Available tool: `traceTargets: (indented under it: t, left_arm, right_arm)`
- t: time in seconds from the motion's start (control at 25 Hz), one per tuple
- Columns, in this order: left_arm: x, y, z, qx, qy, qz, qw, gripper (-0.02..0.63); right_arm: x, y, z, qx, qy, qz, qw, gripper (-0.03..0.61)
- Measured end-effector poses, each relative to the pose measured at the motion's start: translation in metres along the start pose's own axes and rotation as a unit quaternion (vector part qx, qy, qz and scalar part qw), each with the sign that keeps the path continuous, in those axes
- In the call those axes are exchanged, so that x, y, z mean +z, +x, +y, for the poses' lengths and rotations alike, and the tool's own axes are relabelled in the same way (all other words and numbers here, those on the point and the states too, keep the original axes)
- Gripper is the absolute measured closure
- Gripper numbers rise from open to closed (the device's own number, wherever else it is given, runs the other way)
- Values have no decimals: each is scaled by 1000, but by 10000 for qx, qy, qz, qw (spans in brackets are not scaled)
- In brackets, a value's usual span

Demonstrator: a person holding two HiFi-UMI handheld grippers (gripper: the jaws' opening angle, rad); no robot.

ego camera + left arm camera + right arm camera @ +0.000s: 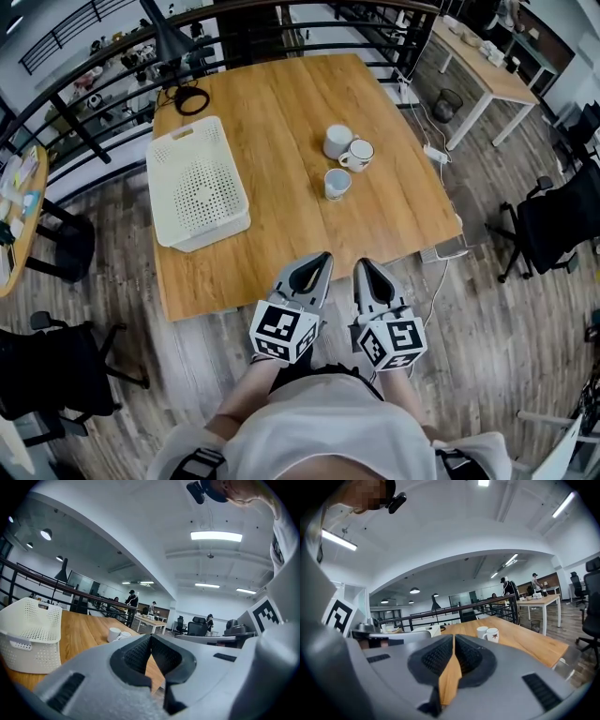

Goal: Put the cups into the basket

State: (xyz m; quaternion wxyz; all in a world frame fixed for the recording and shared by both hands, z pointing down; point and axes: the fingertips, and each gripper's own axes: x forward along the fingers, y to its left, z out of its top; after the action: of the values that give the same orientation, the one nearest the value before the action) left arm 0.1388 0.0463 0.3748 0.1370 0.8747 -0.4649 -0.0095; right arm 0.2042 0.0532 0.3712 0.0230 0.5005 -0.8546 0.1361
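While left claw (323,256) and right claw (364,263) are closed and empty, three white cups (338,142) stand clustered upright.

The head view looks steeply down from above the near edge of the wooden table (281,122), basket (197,178) at ten o'clock, cups (337,141) at one o'clock. Both gripper views sit low, facing level across the tabletop, sharing those cups.

1. Table (272,122): warm wood, smooth, visible grain, a soft sheen.
2. Basket (199,187): white plastic, matt, perforated.
3. Cups (337,142): glossy white ceramic.
4. Floor (487,309): matt, grey-brown wood-look planks.
5. Left gripper (322,258) and right gripper (364,264): matt grey plastic; pads (136,656) dark, finely ribbed.
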Motion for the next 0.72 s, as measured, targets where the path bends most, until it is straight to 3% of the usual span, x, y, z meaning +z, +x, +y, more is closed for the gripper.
traceTargets:
  t: [0.72]
  left_arm:
    - [10,90,91,-206,8,219,9995,604]
  right_arm:
    - [14,124,-25,44,90,-86,9999,566]
